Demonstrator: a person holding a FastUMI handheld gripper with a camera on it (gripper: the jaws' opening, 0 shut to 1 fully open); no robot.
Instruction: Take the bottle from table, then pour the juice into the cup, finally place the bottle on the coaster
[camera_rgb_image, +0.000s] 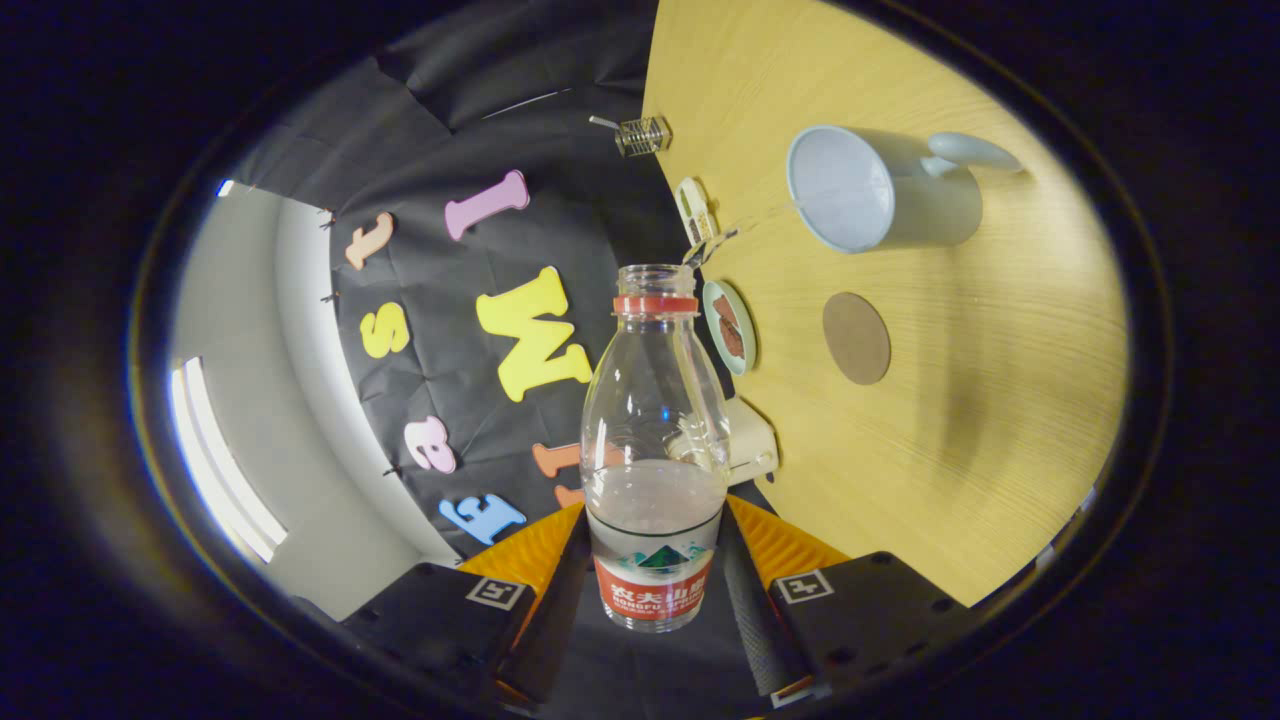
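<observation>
My gripper (654, 570) is shut on a clear plastic bottle (655, 440), both fingers pressing on its labelled lower part. The bottle has no cap, a red neck ring, and clear liquid filling its lower third. The whole view is rolled sideways, so the wooden table (1000, 450) stands like a wall beside the bottle. A pale blue mug (885, 188) with a handle rests on the table beyond the fingers, its empty mouth facing me. A thin stream of liquid (740, 225) arcs from near the bottle's mouth toward the mug. A round brown coaster (856, 338) lies on the table below the mug.
A small green dish (729, 327) with something brown in it sits at the table's edge near the bottle's neck. A white boxy object (750, 440) stands behind the bottle. A small wire holder (641, 135) and a small card-like item (695, 210) are farther along the table edge.
</observation>
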